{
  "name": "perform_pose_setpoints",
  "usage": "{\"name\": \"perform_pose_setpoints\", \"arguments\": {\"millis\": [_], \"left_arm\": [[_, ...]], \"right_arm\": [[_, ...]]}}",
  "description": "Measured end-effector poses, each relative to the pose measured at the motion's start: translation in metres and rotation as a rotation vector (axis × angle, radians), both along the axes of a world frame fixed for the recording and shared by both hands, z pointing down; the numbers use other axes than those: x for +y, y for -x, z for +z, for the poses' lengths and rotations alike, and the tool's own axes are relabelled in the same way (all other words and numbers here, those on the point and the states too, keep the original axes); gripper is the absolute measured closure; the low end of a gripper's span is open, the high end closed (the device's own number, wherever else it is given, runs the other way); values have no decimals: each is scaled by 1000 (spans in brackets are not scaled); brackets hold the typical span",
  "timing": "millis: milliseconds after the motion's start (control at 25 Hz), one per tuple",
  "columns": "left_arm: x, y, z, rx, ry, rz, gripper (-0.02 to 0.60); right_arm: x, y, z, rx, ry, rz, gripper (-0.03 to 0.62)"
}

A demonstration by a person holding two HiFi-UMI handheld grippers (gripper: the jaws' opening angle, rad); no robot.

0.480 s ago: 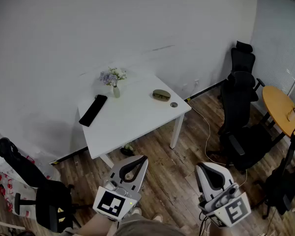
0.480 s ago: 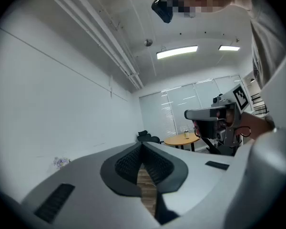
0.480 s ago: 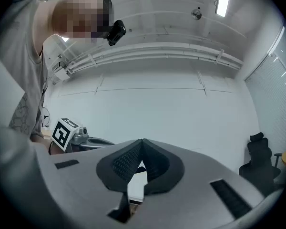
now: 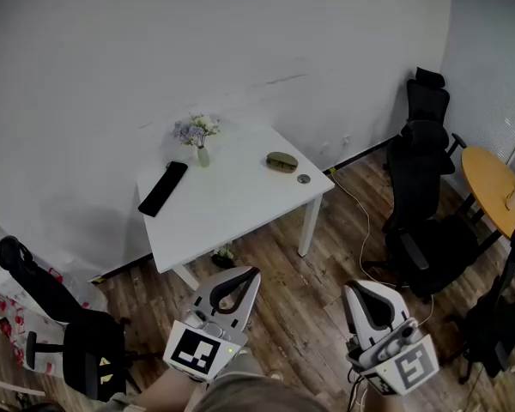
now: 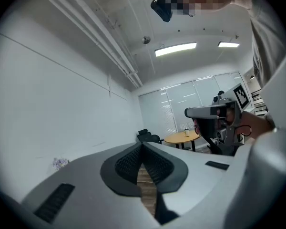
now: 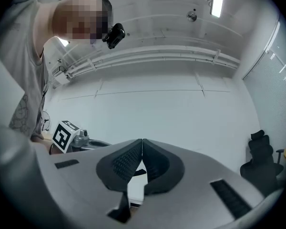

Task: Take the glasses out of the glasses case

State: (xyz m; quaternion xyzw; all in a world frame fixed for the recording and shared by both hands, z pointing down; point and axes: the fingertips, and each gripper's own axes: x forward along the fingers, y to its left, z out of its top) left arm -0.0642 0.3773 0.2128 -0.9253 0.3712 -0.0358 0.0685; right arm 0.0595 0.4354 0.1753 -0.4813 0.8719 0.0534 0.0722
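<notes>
An olive oval glasses case (image 4: 281, 161) lies shut near the right end of the white table (image 4: 240, 209), far ahead of both grippers. A black flat oblong object (image 4: 162, 189) rests at the table's left end. My left gripper (image 4: 250, 274) is held low at the bottom centre, its jaws shut and empty, tips meeting (image 5: 142, 145). At the bottom right my right gripper (image 4: 354, 289) is also shut with nothing in it, tips together (image 6: 142, 141). Neither gripper is near the table. No glasses are visible.
A small vase of flowers (image 4: 197, 136) and a small round object (image 4: 303, 179) stand on the table. Black office chairs (image 4: 421, 178) and a round wooden table (image 4: 493, 187) fill the right side. Another chair (image 4: 64, 333) stands at the lower left. A cable (image 4: 360, 230) runs over the wood floor.
</notes>
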Motion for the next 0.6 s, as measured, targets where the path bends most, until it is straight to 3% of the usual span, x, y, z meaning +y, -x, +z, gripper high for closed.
{"name": "perform_pose_setpoints", "arguments": {"millis": [120,200,600], "left_arm": [[-4,1,0,2,3,-3,566],[-9,1,-1,4,-5,-6,566],[-67,-5,25,14,-9,-4,566]], "right_arm": [[-4,-11,-5,-7,-28,75,551],[-8,-18,-7,-8,-43,107,402],[-61,-28,26,4,-12,131,385]]}}
